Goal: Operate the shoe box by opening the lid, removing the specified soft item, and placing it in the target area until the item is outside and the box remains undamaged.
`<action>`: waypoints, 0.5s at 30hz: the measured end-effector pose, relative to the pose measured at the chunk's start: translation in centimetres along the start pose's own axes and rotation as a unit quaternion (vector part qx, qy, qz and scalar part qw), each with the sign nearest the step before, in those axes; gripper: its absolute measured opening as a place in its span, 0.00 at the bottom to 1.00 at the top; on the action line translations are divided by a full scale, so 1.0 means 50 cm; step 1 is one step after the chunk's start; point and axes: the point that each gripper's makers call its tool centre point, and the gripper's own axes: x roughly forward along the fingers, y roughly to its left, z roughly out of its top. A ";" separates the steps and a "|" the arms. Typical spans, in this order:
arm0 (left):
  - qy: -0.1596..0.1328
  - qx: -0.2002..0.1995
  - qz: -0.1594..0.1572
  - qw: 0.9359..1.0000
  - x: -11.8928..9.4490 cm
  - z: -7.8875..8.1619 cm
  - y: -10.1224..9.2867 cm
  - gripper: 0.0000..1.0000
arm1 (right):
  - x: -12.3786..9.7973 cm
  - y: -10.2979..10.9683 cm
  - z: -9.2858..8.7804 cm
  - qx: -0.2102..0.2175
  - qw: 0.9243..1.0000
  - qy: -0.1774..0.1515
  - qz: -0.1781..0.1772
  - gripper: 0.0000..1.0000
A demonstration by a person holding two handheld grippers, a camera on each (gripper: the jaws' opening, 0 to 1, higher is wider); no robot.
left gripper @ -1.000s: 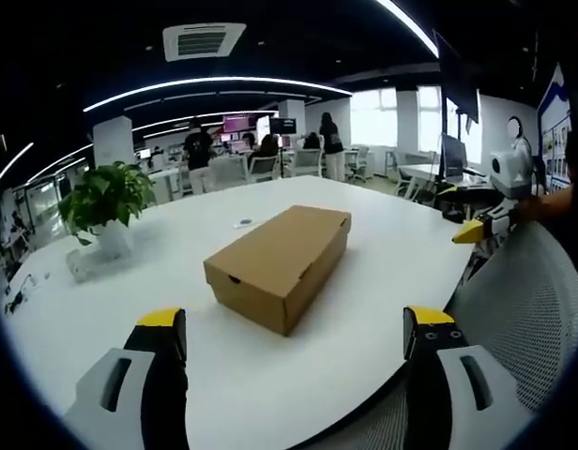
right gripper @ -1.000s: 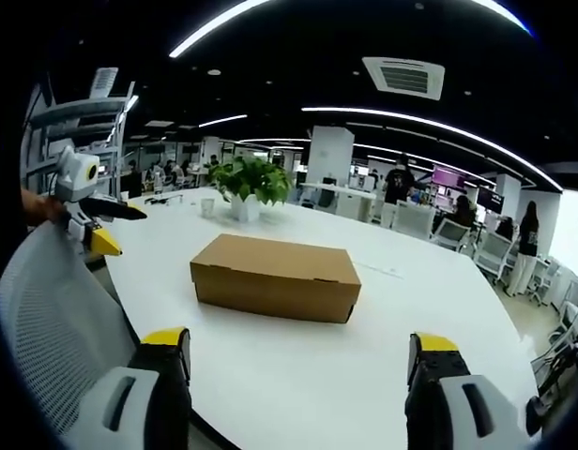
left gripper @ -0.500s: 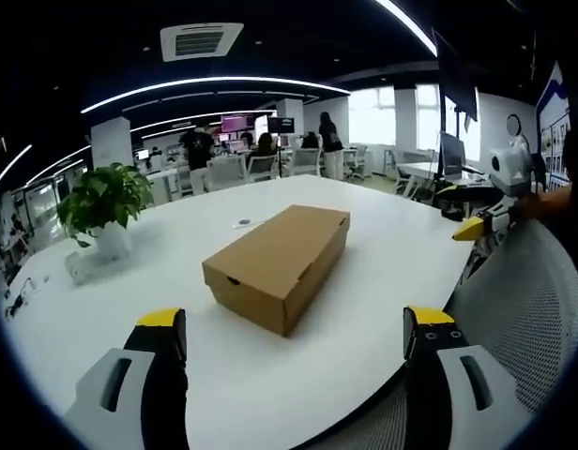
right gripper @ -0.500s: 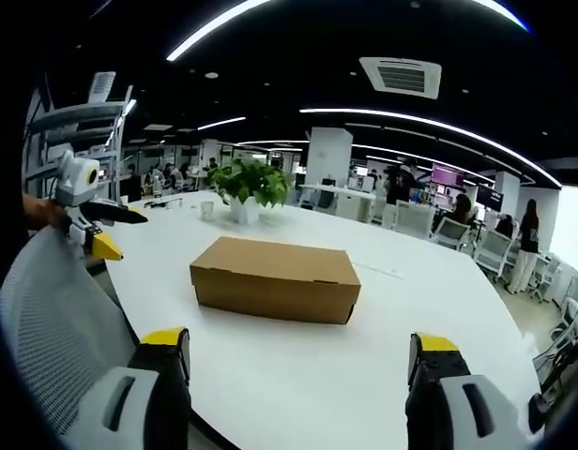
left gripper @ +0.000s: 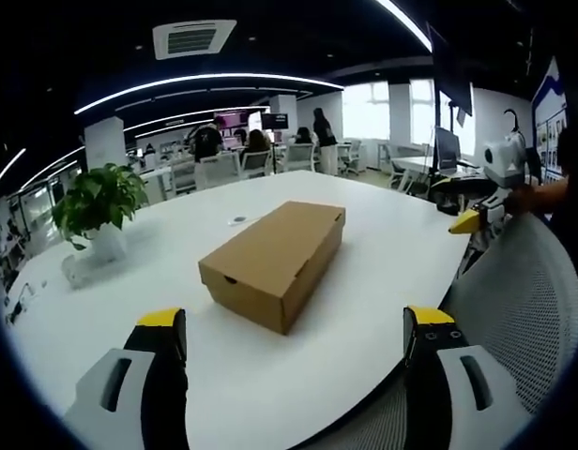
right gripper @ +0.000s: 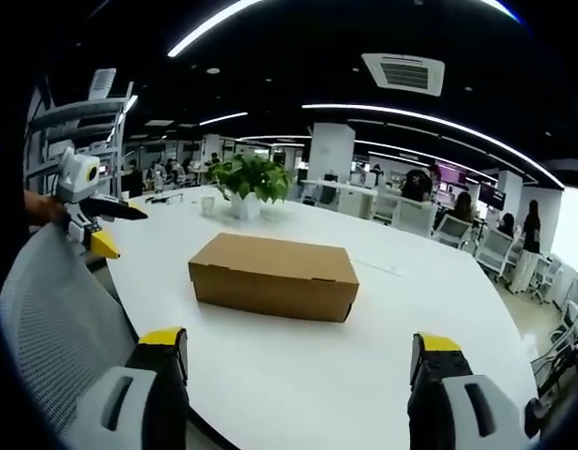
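Note:
A brown cardboard shoe box (left gripper: 274,257) lies shut in the middle of the round white table (left gripper: 383,253). In the right gripper view the same shoe box (right gripper: 273,275) shows its long side, lid down. My left gripper (left gripper: 296,330) hangs open at the table's near edge, well short of the box, nothing between its jaws. My right gripper (right gripper: 301,349) is open too, at another side of the table, apart from the box. Each gripper appears in the other's view, held by a hand: the right gripper (left gripper: 484,214) and the left gripper (right gripper: 90,225).
A potted green plant (left gripper: 95,211) stands on the table beyond the box. A small flat object (left gripper: 240,221) lies behind the box. A grey mesh chair back (left gripper: 524,319) is close by my grippers. Desks, chairs and several people fill the office behind.
Both views have shifted slightly with the hands. The box lies where it was and stays shut. People in the background have walked.

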 end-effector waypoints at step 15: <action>0.003 -0.009 0.004 1.000 0.027 0.036 0.021 1.00 | 0.029 -0.004 0.027 -0.009 0.999 0.001 0.032 0.99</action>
